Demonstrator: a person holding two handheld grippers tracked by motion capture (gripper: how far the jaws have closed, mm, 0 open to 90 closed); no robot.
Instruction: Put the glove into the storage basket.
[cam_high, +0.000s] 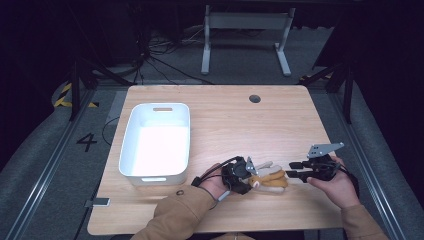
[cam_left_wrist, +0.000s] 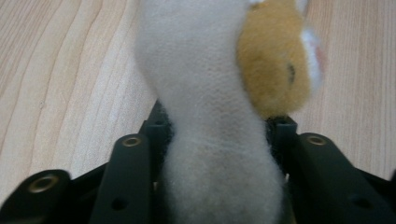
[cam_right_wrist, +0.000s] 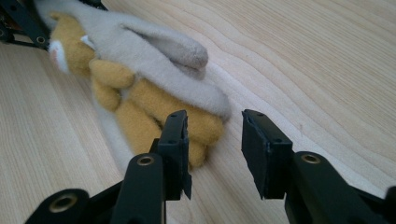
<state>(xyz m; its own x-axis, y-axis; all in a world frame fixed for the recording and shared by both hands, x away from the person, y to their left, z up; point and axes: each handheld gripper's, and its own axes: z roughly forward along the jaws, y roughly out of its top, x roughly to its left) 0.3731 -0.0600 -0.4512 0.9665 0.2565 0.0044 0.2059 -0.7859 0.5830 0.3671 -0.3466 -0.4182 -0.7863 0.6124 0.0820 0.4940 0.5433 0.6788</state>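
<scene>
On the wooden table (cam_high: 225, 120), both grippers meet at a plush toy (cam_high: 272, 179) beside a white bin (cam_high: 156, 142).

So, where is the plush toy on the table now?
In the high view, the plush toy lies near the table's front edge, right of the white bin, between both grippers.

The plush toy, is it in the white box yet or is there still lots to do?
Not yet. The plush toy lies on the table, outside the white box. The left gripper is squeezed around its pale middle, so the grab looks done. The right gripper is open beside the toy's orange end, holding nothing. Lifting it into the box is probably what's left.
</scene>
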